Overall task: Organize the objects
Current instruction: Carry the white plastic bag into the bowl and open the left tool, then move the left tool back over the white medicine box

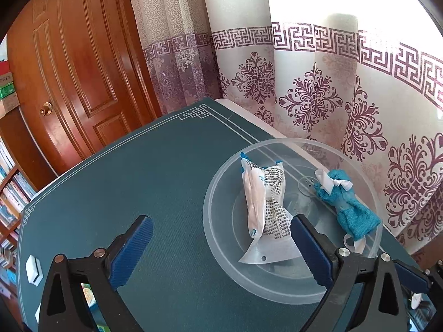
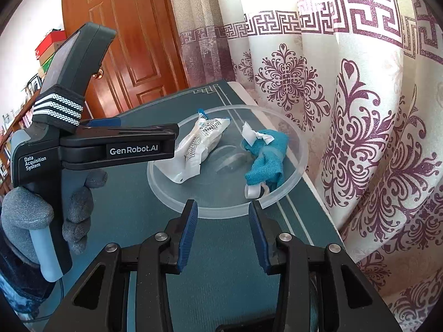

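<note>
A clear round plastic bowl [image 1: 213,243] [image 2: 303,152] stands on the teal table mat near the curtain. In it lie a white printed packet [image 1: 263,199] [image 2: 199,144] and a bunched teal cloth item with white tags [image 1: 346,207] [image 2: 265,155]. My left gripper [image 1: 221,221] is open wide over the bowl's near left part, its right finger beside the packet and nothing between its pads. The right wrist view shows its black housing [image 2: 116,149] reaching in from the left. My right gripper [image 2: 221,206] sits just short of the bowl's near rim, fingers apart and holding nothing.
A grey-gloved hand [image 2: 25,215] holds the left gripper's handle. A small white block [image 1: 33,271] lies on the mat [image 1: 124,179] at the near left. Patterned curtains [image 1: 332,96] hang close behind the table; a wooden door [image 1: 77,69] and bookshelves [image 1: 11,193] stand to the left.
</note>
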### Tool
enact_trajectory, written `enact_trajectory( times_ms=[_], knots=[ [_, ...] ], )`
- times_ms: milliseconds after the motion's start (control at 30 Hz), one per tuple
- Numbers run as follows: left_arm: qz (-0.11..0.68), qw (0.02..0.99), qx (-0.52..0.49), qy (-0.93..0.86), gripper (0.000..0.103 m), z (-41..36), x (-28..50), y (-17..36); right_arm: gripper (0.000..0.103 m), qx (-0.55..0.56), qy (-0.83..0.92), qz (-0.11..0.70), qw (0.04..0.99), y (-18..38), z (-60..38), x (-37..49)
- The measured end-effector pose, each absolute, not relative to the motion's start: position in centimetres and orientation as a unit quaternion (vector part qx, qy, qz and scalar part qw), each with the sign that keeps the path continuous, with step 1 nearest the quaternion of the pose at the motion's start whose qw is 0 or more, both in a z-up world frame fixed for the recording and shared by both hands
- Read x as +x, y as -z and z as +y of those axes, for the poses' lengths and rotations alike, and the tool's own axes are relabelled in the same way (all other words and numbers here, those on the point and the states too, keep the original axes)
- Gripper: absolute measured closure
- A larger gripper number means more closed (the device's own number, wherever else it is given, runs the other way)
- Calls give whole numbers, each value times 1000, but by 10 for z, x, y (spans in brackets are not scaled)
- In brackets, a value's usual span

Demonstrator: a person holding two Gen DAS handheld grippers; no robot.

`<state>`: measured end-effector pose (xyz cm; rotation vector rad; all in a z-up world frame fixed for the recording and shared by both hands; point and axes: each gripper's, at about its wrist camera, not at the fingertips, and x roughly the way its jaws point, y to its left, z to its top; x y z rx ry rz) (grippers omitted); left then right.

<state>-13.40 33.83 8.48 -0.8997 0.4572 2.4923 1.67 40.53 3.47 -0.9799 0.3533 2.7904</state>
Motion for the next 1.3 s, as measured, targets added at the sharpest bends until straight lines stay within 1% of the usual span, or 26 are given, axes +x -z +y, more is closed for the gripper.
enact_trajectory(
  times_ms=[67, 400, 567, 767, 1300],
  knots=[
    [163, 223, -326, -904, 1, 333, -130, -85, 56, -329, -933, 119, 82, -34, 403, 17],
    [150, 203, -338, -907, 1, 306, -121, -84, 55, -339, -932, 112, 66, -29, 386, 17],
    [139, 189, -344, -909, 1, 286, -119, -81, 51, -349, -929, 119, 36, -20, 374, 15],
    [127, 175, -355, -910, 1, 261, -116, -73, 51, -361, -927, 104, 6, -12, 349, 13],
    [104, 127, -371, -914, 1, 193, -100, -59, 51, -384, -918, 98, -23, 3, 304, 6]
  ],
)
